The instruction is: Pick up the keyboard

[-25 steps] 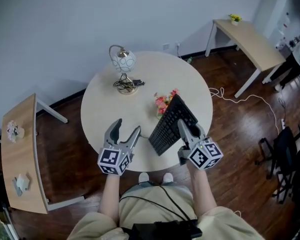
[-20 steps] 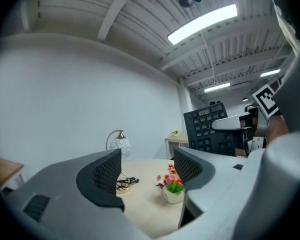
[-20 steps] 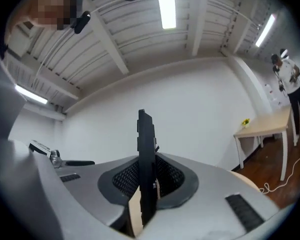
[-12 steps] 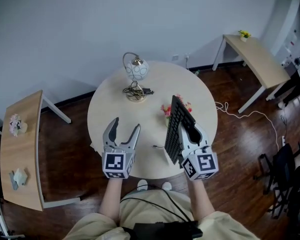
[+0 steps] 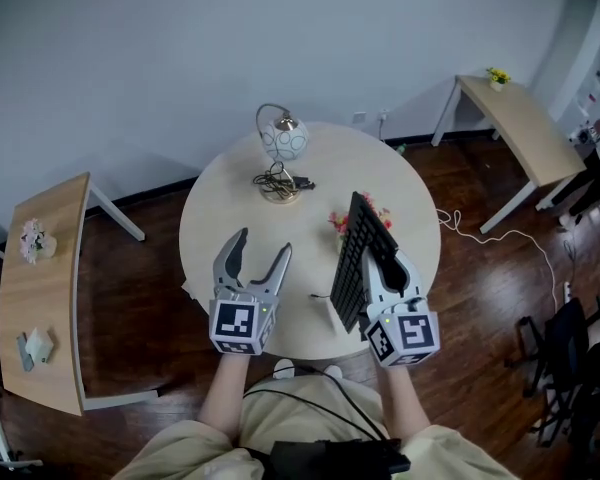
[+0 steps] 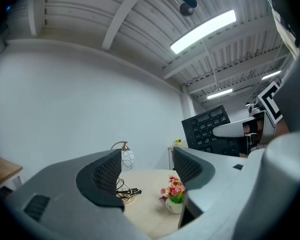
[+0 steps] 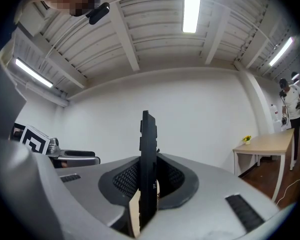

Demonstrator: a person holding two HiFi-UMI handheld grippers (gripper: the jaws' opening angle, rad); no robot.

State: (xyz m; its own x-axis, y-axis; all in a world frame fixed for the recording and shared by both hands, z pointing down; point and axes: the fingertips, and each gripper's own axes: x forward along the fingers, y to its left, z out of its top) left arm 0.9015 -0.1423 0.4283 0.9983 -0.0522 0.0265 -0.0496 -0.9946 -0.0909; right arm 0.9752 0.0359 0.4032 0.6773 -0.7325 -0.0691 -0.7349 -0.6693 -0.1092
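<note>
My right gripper has its pads pressed against both faces of the keyboard, which stands on edge between them with nothing else in the bite. My left gripper is spread wide and holds nothing; between its jaws I see only the lamp and the flower pot beyond. In the head view the keyboard is held by its near end and raised on edge above the right front part of the round table. I judge the pick-up essentially done, as the keyboard looks clear of the tabletop. What remains is steadying it, perhaps with the free left gripper.
</note>
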